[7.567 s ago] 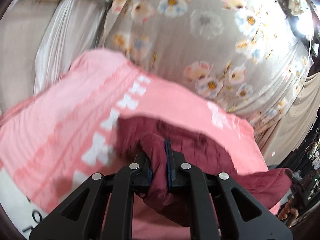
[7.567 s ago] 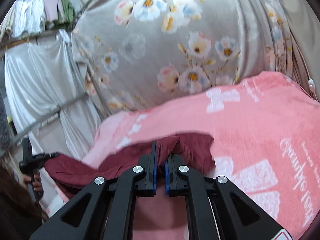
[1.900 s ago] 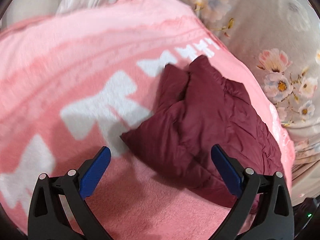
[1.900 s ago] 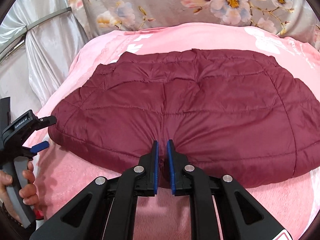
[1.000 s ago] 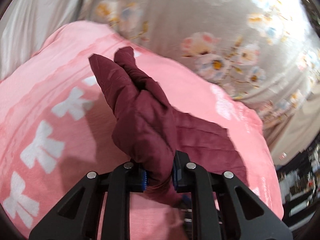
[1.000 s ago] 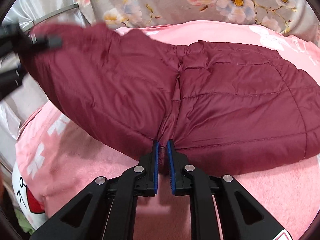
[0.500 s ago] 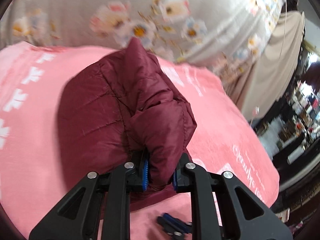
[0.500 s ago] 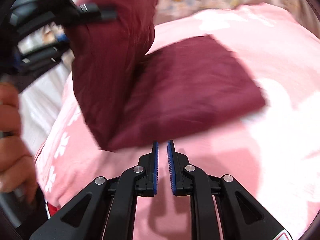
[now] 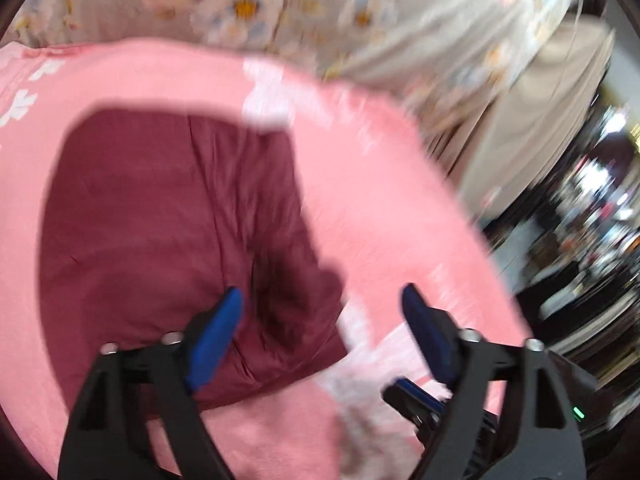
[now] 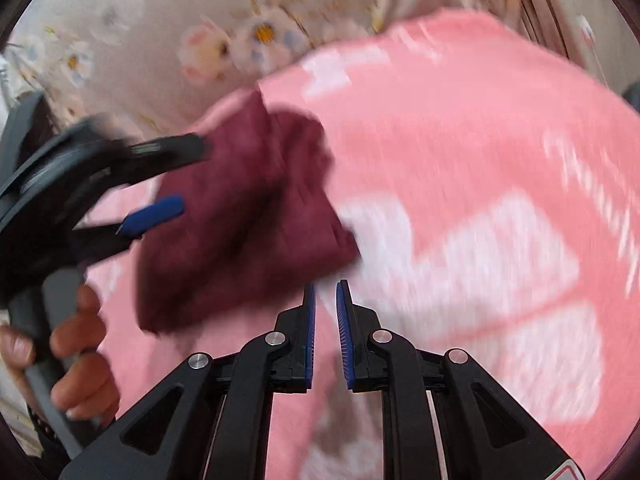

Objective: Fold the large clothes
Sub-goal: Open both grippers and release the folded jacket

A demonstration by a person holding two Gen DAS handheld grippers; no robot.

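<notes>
Now folded maroon quilted jacket (image 9: 168, 232) is seen lying flat on pink blanket (image 9: 392, 200). Left gripper (image 9: 320, 312) is spread wide above jacket's near edge, nothing held; right gripper (image 10: 325, 304) is nearly closed, empty. Judged soft, puffy, springy, slippery; thick folded edge best gripped. Long axis unclear through blur.

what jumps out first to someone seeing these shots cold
The folded maroon jacket lies as a dark block on the pink blanket, against a floral curtain. The left gripper hangs wide open over its near edge; the right gripper, beside it, holds nothing.
</notes>
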